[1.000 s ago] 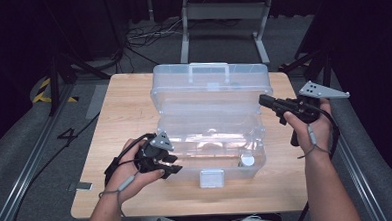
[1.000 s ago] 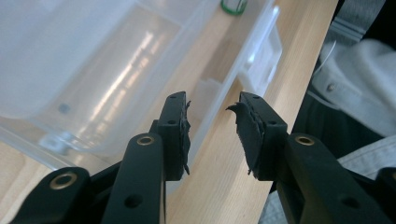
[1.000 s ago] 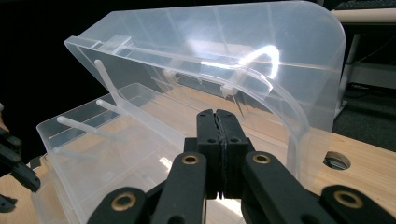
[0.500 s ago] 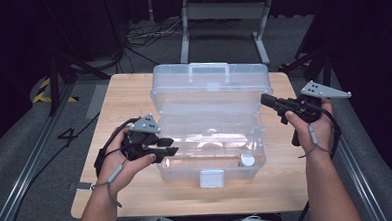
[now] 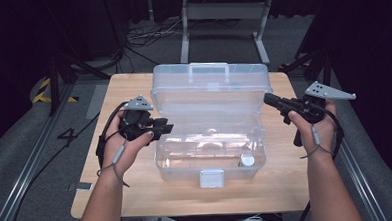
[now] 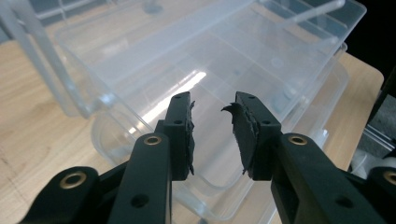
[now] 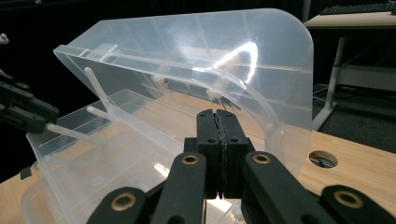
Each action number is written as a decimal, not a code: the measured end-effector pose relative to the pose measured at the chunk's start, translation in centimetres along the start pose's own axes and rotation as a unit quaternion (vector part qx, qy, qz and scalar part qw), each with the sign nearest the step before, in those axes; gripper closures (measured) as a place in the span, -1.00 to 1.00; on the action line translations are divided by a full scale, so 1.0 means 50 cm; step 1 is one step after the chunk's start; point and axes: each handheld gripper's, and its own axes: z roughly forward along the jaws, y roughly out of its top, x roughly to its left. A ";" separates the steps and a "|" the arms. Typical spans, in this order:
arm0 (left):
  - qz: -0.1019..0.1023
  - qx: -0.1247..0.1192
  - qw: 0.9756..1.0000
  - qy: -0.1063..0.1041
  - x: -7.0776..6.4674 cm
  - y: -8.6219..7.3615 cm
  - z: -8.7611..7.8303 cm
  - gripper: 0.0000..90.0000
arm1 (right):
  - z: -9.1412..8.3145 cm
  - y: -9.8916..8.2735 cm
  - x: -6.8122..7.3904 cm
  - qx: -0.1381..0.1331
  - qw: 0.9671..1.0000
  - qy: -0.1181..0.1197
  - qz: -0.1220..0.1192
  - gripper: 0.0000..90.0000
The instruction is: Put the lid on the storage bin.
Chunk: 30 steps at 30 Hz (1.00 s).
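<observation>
A clear plastic box (image 5: 209,149) stands open in the middle of the wooden table (image 5: 137,193), its lid (image 5: 210,87) tilted up at the back. A small round item (image 5: 246,160) lies inside at the front right. My left gripper (image 5: 163,127) is at the box's left wall, level with the rim. In the left gripper view it (image 6: 212,109) is open with nothing between the pads, pointing over the box (image 6: 261,60). My right gripper (image 5: 267,98) is held at the lid's right end. In the right gripper view it (image 7: 216,116) is shut on nothing, pointing at the lid (image 7: 196,51).
A white latch (image 5: 211,178) hangs on the box's front wall. The table has a round cable hole (image 7: 322,158) near its right side. Beyond the far edge stand a grey metal frame (image 5: 219,12) and floor cables (image 5: 145,32). Bare wood lies left and right of the box.
My left gripper has risen from the box's front left corner and moved farther along its left wall. The right gripper has barely shifted.
</observation>
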 end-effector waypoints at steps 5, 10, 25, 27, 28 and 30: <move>0.003 0.018 1.000 -0.005 -0.005 -0.004 0.012 0.56 | 0.002 0.001 0.000 -0.001 1.000 -0.002 0.000 0.98; 0.003 0.026 1.000 -0.003 -0.008 -0.005 0.015 0.60 | 0.000 0.003 0.001 -0.005 1.000 -0.002 -0.001 0.98; -0.004 0.027 1.000 -0.003 -0.016 -0.022 0.011 0.64 | -0.007 0.001 0.011 0.012 1.000 0.003 -0.005 0.96; -0.006 0.025 1.000 -0.003 -0.017 -0.024 0.009 0.64 | -0.008 0.001 0.011 0.013 1.000 0.003 -0.006 0.96; -0.006 0.023 1.000 -0.002 -0.017 -0.024 0.007 0.64 | -0.009 0.001 0.013 0.014 1.000 0.003 -0.007 0.95; -0.009 0.019 1.000 -0.003 -0.017 -0.025 0.002 0.59 | -0.012 0.000 0.015 0.016 1.000 0.005 -0.009 0.94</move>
